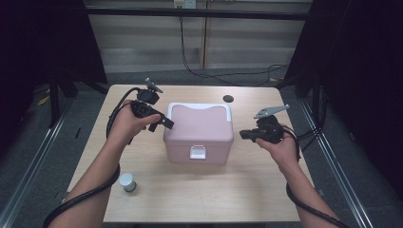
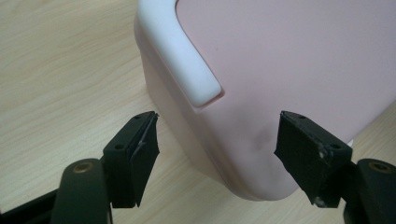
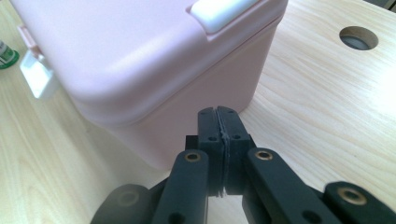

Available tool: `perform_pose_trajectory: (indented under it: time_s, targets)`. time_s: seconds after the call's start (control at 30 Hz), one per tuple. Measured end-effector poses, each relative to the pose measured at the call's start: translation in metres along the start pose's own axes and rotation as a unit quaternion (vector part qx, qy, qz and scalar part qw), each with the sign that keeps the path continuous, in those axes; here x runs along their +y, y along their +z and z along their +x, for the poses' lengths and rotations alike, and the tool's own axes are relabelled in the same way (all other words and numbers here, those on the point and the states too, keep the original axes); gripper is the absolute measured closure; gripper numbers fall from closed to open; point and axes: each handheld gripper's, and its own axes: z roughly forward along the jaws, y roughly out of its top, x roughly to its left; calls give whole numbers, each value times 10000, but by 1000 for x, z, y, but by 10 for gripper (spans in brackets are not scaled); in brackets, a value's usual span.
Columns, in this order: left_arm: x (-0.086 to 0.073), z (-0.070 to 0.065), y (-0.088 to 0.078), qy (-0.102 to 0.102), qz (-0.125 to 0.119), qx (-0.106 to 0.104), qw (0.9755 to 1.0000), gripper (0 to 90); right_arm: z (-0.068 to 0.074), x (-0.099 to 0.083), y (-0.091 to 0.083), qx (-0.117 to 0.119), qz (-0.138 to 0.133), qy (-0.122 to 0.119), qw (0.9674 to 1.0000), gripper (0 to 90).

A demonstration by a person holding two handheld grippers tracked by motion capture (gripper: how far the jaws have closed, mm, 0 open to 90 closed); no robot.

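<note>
A pink box (image 1: 198, 133) with a white handle (image 1: 199, 105) folded flat on its lid and a white front latch (image 1: 197, 152) stands mid-table. My left gripper (image 1: 161, 122) hovers open at the box's left top corner (image 2: 243, 154), its jaws wide apart on either side of that corner without touching it; the handle's end (image 2: 191, 65) lies just beyond. My right gripper (image 1: 244, 135) is held to the right of the box, jaws shut with nothing between them (image 3: 223, 128), pointing at the box's right wall (image 3: 187, 116). The latch (image 3: 37, 79) hangs down at the front.
A small white-capped green bottle (image 1: 128, 182) stands near the table's front left, also the bottle (image 3: 7, 53) beyond the box. A round cable hole (image 1: 228, 99) sits at the table's back. The wooden table (image 1: 214, 190) has dark floor all round.
</note>
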Motion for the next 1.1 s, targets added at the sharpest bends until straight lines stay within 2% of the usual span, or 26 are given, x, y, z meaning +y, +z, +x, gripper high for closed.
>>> perform_pose_trajectory:
  time_s: [0.27,0.5,0.73,0.87,1.1]
  targets:
    - [4,4,-5,-69,-85,44,9999,293,2,14,-21,9,-131,89,9999,880]
    - [7,5,-5,-101,-98,43,9999,292,10,29,-27,104,-187,-10,9998,884]
    - [13,8,2,-206,-104,28,9997,292,20,40,-18,303,-182,-87,9993,896]
    - [17,11,6,-358,-159,18,9992,292,25,44,-10,466,-235,-80,9986,897]
    - [26,15,14,-436,-212,0,9988,290,34,50,6,599,-248,-136,9978,889]
